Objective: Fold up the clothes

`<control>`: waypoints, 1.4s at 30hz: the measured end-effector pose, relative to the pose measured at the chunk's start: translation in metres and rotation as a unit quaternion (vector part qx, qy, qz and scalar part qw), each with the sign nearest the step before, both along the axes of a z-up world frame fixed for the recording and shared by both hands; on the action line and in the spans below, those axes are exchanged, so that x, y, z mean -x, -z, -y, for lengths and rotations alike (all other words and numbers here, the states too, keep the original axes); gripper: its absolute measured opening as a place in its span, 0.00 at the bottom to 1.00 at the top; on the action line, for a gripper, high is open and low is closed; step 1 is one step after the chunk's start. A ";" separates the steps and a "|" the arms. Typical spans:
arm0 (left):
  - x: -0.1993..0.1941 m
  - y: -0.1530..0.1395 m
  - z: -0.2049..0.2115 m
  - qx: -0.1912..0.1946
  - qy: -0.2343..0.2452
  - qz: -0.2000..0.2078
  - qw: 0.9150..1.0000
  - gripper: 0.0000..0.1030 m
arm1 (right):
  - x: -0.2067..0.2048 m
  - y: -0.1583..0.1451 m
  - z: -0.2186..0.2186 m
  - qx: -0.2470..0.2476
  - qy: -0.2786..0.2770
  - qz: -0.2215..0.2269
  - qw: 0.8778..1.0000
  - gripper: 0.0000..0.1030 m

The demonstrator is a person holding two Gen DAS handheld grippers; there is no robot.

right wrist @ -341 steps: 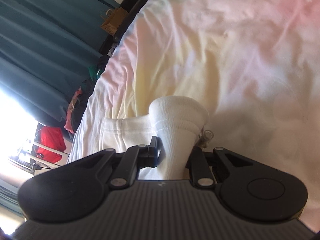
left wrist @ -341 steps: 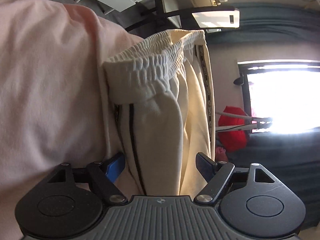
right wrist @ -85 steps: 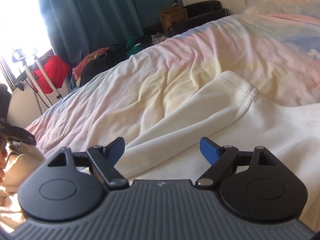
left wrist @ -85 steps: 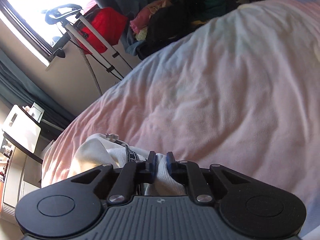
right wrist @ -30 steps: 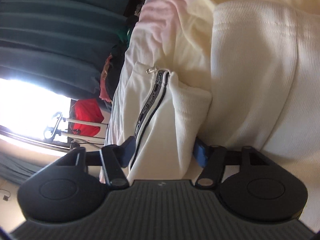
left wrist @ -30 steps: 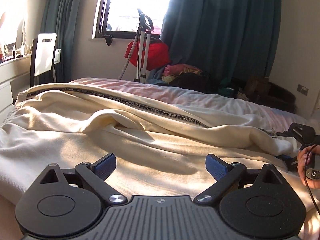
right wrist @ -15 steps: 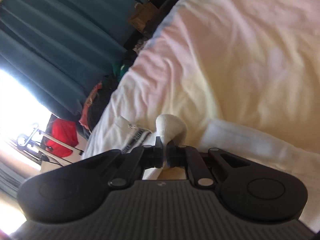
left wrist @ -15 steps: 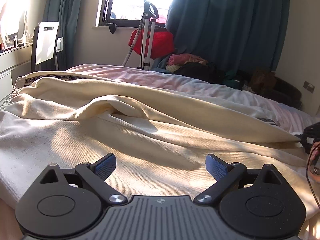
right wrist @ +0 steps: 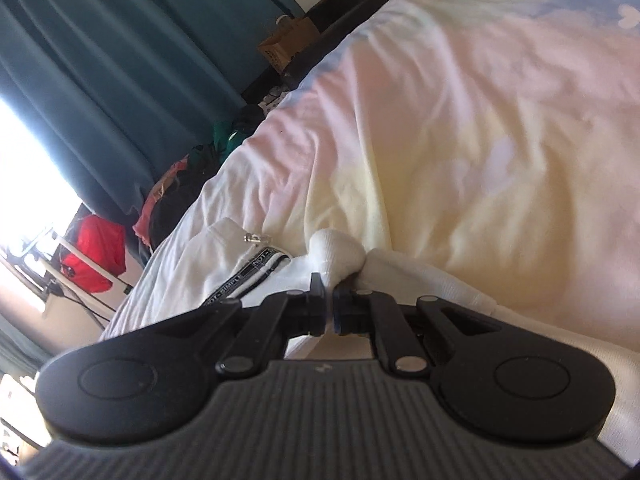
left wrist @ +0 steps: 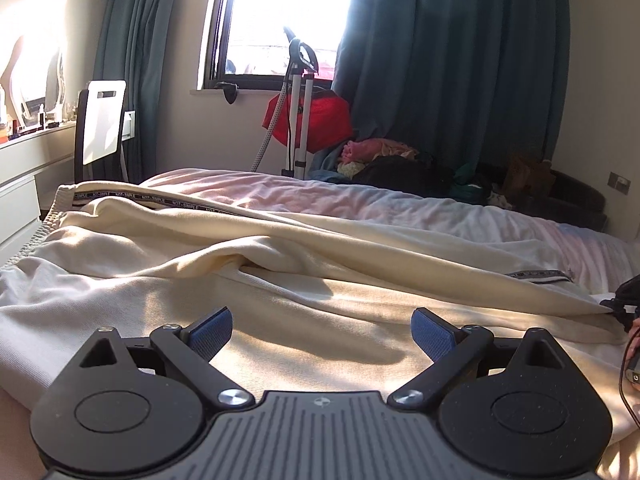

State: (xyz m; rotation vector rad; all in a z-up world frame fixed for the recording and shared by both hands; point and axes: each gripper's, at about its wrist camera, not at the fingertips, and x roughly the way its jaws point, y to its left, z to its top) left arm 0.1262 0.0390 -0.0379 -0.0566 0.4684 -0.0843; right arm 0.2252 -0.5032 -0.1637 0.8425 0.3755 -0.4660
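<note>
Cream trousers point(left wrist: 280, 264) lie spread across a bed point(left wrist: 440, 208) in a sunlit bedroom, one leg folded loosely over the other, a black lettered stripe point(left wrist: 160, 200) running along the far side seam. The elastic waistband point(left wrist: 44, 220) sits at the left end in the left wrist view; the leg ends reach toward the right edge of that view.

The left gripper point(left wrist: 322, 326) hovers low over the trousers with its jaws wide apart and nothing between the blue pads point(left wrist: 210, 328). Sunlit fabric shows in the gap.

The right gripper point(right wrist: 329, 298) is pinched tight on a ribbed cuff point(right wrist: 336, 256), which bunches up just past the fingertips. Its jaws have just been closing on that cloth, and the view is tilted. Beside the cuff lies the striped seam point(right wrist: 252, 272) with a small metal zip pull point(right wrist: 252, 237). In the left wrist view, the black tip of the right gripper point(left wrist: 626, 300) shows at the right edge, at the trouser end, with part of a hand point(left wrist: 634, 340) below it.

The bedcover is pastel: pink, yellow and blue. Beyond the bed stand teal curtains point(left wrist: 452, 60), a bright window point(left wrist: 280, 12), a red bag point(left wrist: 316, 120) behind a garment steamer point(left wrist: 298, 104), a heap of clothes point(left wrist: 384, 160) on the floor, and a white-backed chair point(left wrist: 102, 128) by a desk at left.
</note>
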 end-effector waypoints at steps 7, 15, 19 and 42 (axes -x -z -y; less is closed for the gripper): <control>0.007 -0.008 0.006 -0.019 0.014 0.030 0.999 0.95 | 0.014 -0.053 -0.040 0.118 -0.079 -0.036 0.989 0.18; 0.022 -0.012 0.006 -0.026 0.024 0.038 0.999 0.95 | 0.088 -0.109 -0.083 0.145 -0.128 0.028 0.981 0.88; 0.035 -0.016 0.002 -0.023 0.026 0.034 0.999 0.95 | 0.119 -0.120 -0.105 0.202 -0.154 -0.006 0.967 0.88; 0.079 -0.020 -0.244 0.363 -0.236 -0.079 0.898 1.00 | 0.162 -0.072 -0.027 -0.030 0.012 -0.053 0.998 0.88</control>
